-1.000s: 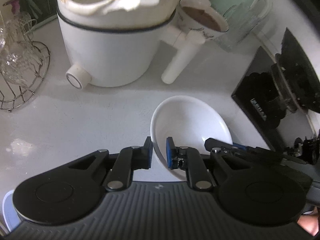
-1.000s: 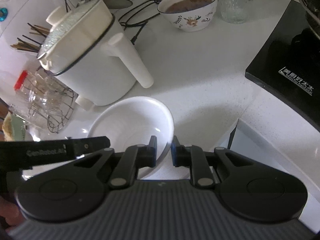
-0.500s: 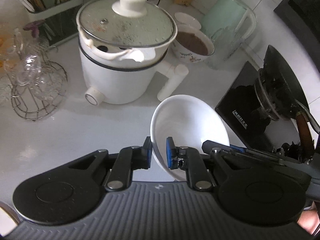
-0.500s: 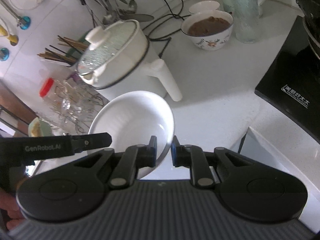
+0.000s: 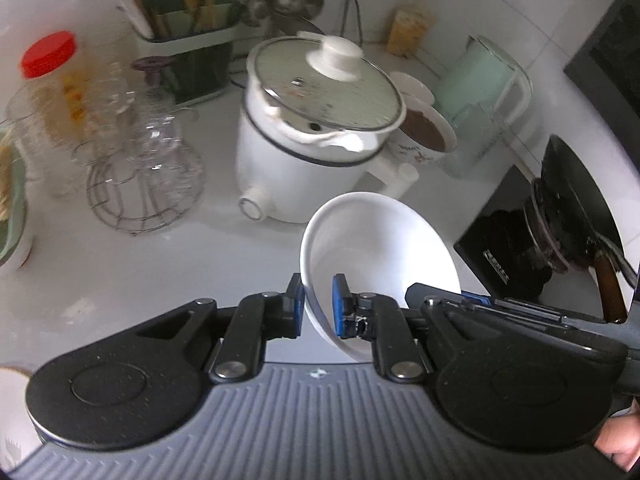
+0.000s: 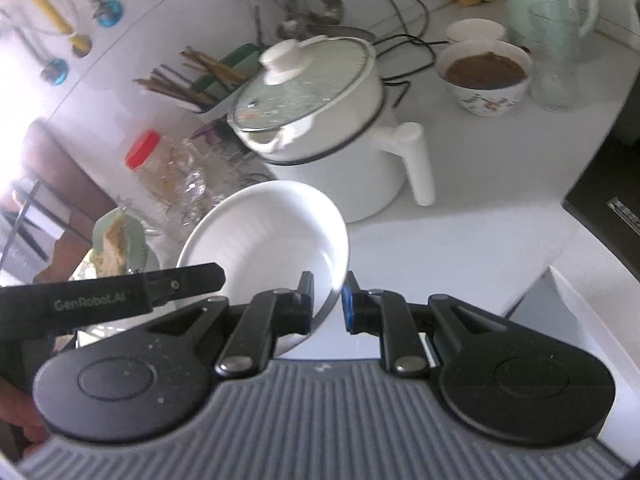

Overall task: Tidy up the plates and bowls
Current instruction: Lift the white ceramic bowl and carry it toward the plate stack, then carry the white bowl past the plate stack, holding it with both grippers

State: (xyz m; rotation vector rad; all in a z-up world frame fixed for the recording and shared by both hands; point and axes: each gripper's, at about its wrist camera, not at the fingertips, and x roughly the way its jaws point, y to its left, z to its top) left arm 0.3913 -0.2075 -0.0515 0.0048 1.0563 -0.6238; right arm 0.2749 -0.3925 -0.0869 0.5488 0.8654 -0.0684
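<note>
Above the white counter (image 5: 120,272) we held one white bowl (image 5: 380,248) with both grippers, left gripper (image 5: 317,304) and right gripper (image 6: 327,300) each clenched on opposite rims; beyond stood the lidded white pot (image 5: 312,152).

White bowl (image 5: 384,248), plain, unpatterned. Gripper pads (image 5: 340,312) blue on black fingers. Cooking pot (image 5: 304,168) white, dark band noted below its rim. Jar cap (image 5: 49,54) red. Patterned bowl (image 6: 486,76) white with small reddish motifs, brown contents. Jug (image 5: 476,92) pale green. Countertop (image 5: 120,264) white.
</note>
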